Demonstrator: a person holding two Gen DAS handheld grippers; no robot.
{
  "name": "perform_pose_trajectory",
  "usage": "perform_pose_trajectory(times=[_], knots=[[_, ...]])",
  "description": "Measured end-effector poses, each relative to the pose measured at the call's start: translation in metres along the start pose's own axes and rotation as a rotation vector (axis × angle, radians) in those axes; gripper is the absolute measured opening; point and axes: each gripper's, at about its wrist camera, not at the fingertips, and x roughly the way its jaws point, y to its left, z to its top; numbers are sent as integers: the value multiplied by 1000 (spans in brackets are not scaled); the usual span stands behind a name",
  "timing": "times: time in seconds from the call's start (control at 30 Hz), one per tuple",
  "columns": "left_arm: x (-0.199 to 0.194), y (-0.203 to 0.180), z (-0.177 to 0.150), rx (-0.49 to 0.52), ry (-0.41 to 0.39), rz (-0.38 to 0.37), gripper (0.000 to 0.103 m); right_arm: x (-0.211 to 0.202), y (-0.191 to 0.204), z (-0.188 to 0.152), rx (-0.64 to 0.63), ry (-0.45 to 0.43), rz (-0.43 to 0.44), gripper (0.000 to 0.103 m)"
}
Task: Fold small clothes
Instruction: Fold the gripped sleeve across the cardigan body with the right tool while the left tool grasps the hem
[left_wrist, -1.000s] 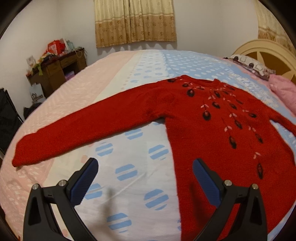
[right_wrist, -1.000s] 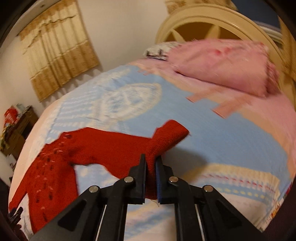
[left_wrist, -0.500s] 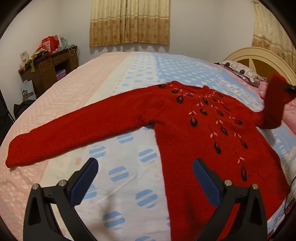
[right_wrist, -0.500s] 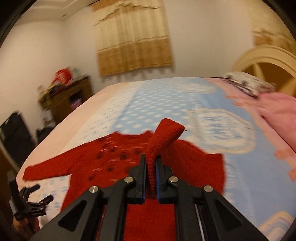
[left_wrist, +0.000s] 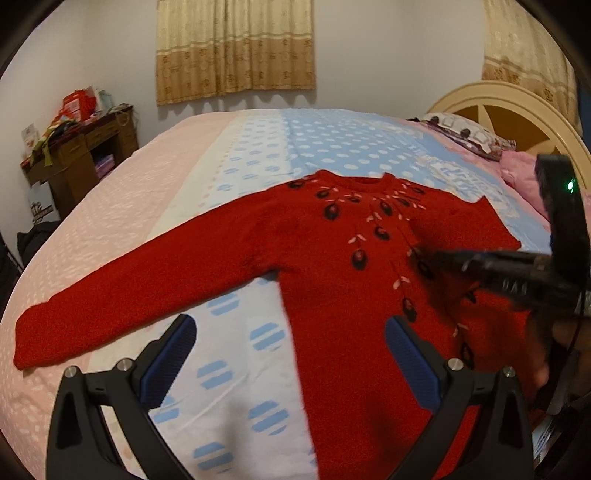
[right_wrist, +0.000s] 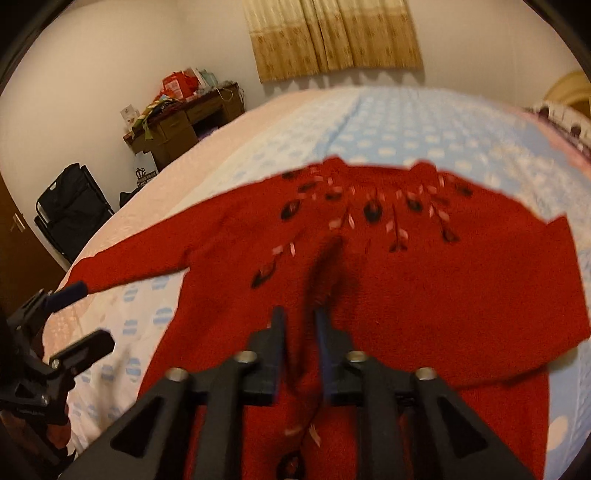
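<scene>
Right gripper (right_wrist: 300, 325) jaws opening, dropping folded right sleeve (right_wrist: 325, 266) onto red knitted sweater (left_wrist: 362, 280) chest; left gripper (left_wrist: 288, 354) gapes empty at 6 o'clock; left sleeve (left_wrist: 140, 284) next.

Hardly anything reads clearly. The right claw's black body (left_wrist: 517, 280) carries pale letters, roughly "DAS", too blurred to be sure. A white bag (left_wrist: 42, 205) beside the desk bears a dark crown logo with unreadable lettering under it.

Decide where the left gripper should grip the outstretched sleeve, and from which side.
Grip the sleeve at its cuff, coming down from above. It lies flat and straight on the bed, so the free end lifts easily and can swing over the sweater body. The open left gripper is nearest.
</scene>
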Motion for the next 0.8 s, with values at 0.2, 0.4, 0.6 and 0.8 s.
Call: perform_pose_trajectory(times=[0.2,0.4,0.6,0.8], knots=[[17,-30,18,42,21,-80,103,-43,-32,-19,66,-37,30,72],[62,-66,40,55,119,-213,89,-90,-88,-45,188,-104,-40,72],[102,-99,46,78,223,-249,70,-105,-115,-64,245,-159,-62,72],[111,-111,42,146,230,-216,20,-96,-125,-79,273,-178,-29,72]])
